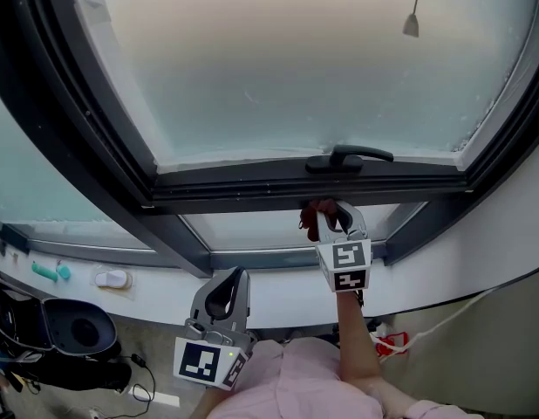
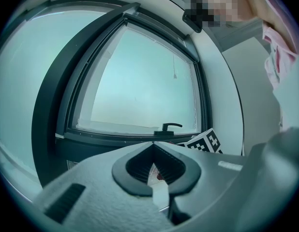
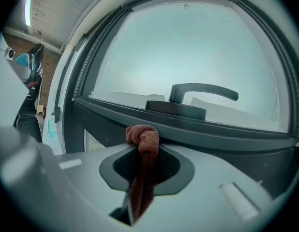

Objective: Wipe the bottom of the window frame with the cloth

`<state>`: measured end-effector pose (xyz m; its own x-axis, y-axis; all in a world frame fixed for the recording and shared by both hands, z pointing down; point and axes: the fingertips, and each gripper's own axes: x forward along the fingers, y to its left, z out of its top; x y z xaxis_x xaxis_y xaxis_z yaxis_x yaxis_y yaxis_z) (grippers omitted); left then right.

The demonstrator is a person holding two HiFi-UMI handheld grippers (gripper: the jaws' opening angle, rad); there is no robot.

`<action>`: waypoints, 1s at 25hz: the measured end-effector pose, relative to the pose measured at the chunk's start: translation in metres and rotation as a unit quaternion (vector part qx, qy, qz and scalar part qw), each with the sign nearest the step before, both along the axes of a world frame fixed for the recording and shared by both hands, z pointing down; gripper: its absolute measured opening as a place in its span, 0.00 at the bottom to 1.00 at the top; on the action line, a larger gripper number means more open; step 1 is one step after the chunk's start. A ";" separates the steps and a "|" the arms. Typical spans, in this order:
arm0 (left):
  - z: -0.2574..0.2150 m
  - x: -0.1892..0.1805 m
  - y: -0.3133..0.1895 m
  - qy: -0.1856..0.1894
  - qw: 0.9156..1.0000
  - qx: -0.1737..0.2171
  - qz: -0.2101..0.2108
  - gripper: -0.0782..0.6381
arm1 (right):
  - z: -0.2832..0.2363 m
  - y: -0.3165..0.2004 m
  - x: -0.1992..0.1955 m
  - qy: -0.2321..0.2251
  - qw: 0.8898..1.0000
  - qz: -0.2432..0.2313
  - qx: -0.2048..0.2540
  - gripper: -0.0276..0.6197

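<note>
A reddish-brown cloth (image 3: 142, 144), bunched into a knot at its tip, is clamped in my right gripper (image 3: 145, 164), which is shut on it. In the head view that right gripper (image 1: 329, 221) holds the cloth (image 1: 315, 220) up against the underside of the dark bottom rail of the window frame (image 1: 252, 186), just below the black window handle (image 1: 352, 157). The handle (image 3: 198, 96) sits close ahead in the right gripper view. My left gripper (image 1: 224, 297) hangs lower, in front of the white sill, shut and empty (image 2: 156, 170).
A white sill (image 1: 278, 291) runs below the frame, with a teal object (image 1: 50, 271) and a white object (image 1: 112, 278) at its left. A blind-cord weight (image 1: 411, 24) hangs at upper right. A dark bin and cables lie on the floor at lower left (image 1: 73, 334).
</note>
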<state>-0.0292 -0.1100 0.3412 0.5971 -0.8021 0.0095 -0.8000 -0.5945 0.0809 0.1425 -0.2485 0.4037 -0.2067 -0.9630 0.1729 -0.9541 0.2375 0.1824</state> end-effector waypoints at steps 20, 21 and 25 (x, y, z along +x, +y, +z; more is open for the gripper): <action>0.014 0.038 0.008 0.005 1.000 -0.017 0.000 0.10 | 0.005 0.005 0.025 -0.008 1.000 -0.012 0.001 0.13; 0.014 0.038 0.008 0.005 1.000 -0.018 -0.002 0.10 | 0.005 0.005 0.025 -0.008 1.000 -0.012 0.002 0.13; 0.016 0.038 0.012 0.011 1.000 -0.019 -0.013 0.10 | 0.003 0.003 0.025 -0.009 1.000 -0.019 0.005 0.13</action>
<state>0.0091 -0.0985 0.3569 0.5770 -0.8163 0.0279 -0.8125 -0.5701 0.1216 0.1679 -0.2451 0.4065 -0.2465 -0.9559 0.1594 -0.9476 0.2722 0.1672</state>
